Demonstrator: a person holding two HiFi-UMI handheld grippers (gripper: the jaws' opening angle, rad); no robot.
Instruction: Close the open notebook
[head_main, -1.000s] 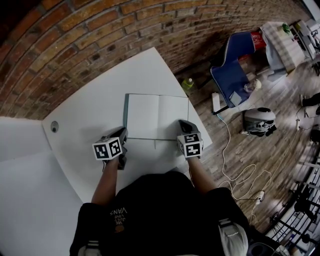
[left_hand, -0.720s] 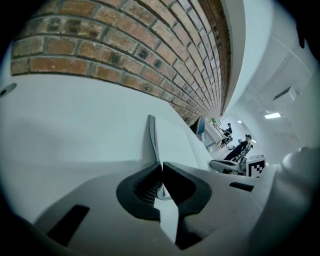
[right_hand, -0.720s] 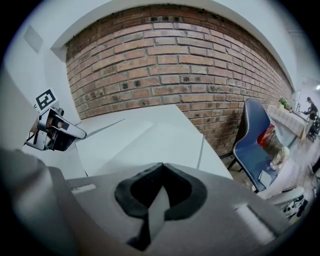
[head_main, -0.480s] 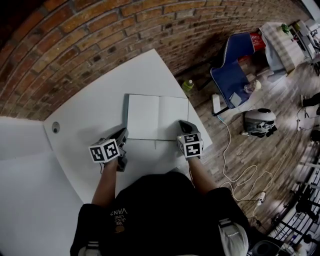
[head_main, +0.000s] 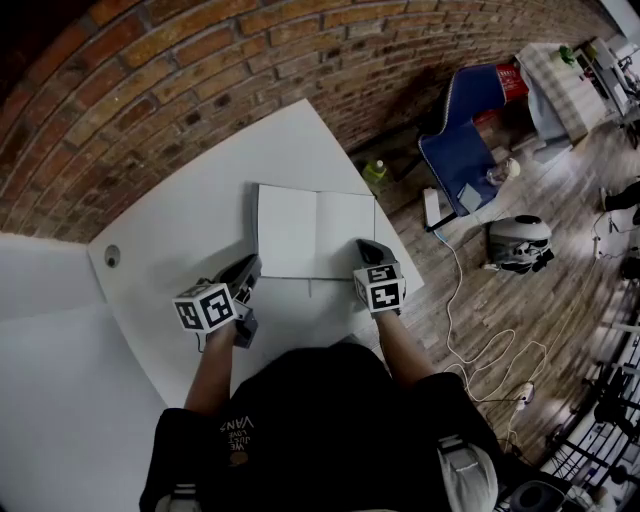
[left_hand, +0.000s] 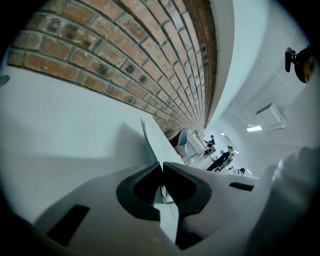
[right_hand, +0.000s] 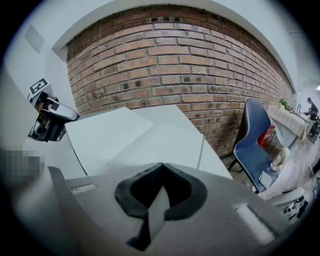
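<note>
- Being pinched by L gripper (left_hand: 161, 167), jaws pressed together on it: left cover edge of notebook (head_main: 315, 235); that cover is being held tilted up off the table (head_main: 170, 230).
- R gripper (right_hand: 161, 166) is being held w/ jaws pressed together, tips at right page's near corner.
- Notebook is being kept open mid-table, right half flat.
- Brick wall (head_main: 200, 60) & blue chair (head_main: 465, 140) are being seen beyond.

Closed tool (right_hand: 162, 164), open notebook (right_hand: 145, 142), brick wall (right_hand: 175, 65)
</note>
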